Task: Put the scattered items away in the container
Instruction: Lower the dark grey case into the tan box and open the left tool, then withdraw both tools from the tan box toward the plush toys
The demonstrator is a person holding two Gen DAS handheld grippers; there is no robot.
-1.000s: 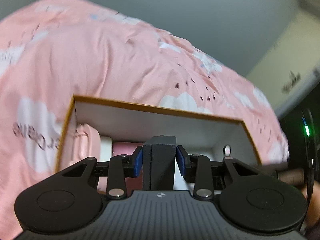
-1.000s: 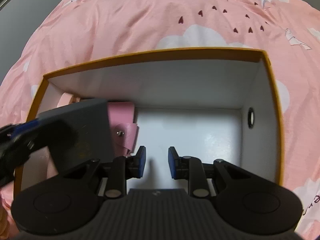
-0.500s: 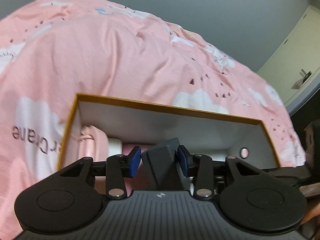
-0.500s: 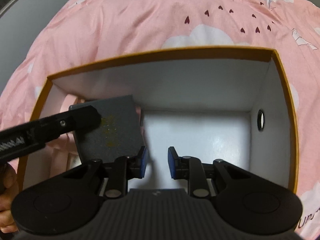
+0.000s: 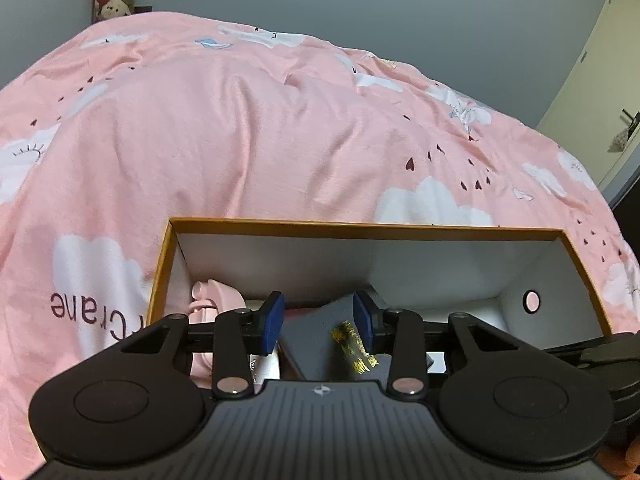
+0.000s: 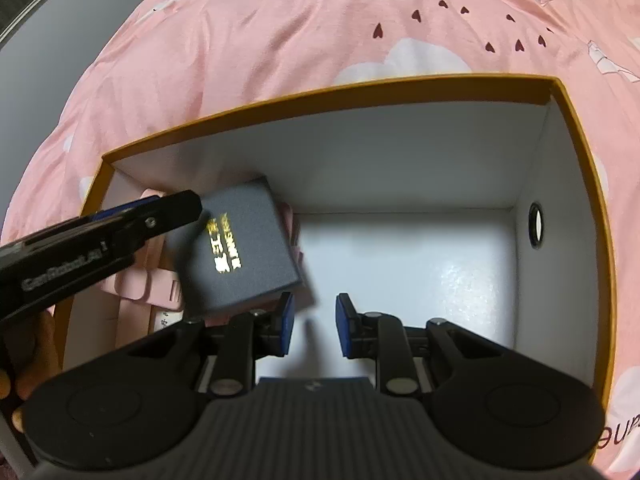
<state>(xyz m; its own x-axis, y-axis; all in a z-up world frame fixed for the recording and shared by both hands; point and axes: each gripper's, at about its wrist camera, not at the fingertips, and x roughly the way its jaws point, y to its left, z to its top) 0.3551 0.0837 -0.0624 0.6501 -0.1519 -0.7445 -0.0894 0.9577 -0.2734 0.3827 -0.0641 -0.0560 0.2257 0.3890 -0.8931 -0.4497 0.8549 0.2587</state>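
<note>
Dark grey box [image 6: 236,248] lies tilted inside the orange-rimmed container [image 6: 320,92], between the left gripper [image 5: 319,322] jaws, which have just closed slightly; pad contact indiscernible; right gripper [image 6: 314,330] parted, empty; pink items [image 6: 140,280] beneath partly hidden.

Orange-rimmed box [image 5: 360,227] on pink bedspread [image 5: 240,140]

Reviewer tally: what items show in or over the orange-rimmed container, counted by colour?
dark grey box: 1
pink items: 2 showing, a strap piece and a flat piece, both partly hidden
white item: 1, mostly hidden
Total: 4
</note>
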